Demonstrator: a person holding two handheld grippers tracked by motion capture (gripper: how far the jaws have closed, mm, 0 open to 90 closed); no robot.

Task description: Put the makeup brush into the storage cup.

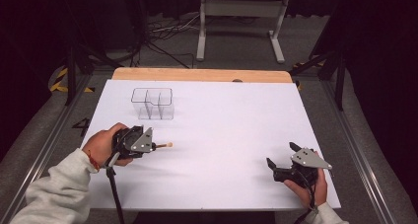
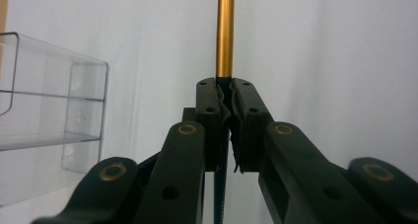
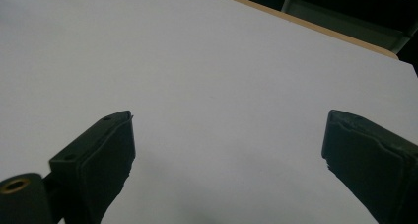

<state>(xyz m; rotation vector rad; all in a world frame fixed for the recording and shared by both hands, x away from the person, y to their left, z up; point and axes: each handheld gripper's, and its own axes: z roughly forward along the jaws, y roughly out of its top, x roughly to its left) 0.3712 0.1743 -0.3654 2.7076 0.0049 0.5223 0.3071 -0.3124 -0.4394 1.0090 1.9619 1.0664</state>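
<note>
Clear organizer on table, far-left; poss. 3 compartments.

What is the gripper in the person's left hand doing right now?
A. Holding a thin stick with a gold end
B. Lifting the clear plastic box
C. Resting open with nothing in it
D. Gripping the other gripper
A: the left gripper has its jaws shut on a thin stick whose gold end pokes out beyond them.

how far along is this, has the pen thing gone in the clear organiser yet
Done: the left gripper is shut on a slim stick with a gold end, pen or brush, I cannot tell which. In hand: it holds the stick just in front of the clear organiser. Left: nothing looks to be in the organiser's compartments, so placing it there is likely what remains. The right gripper is open, holding nothing.
</note>
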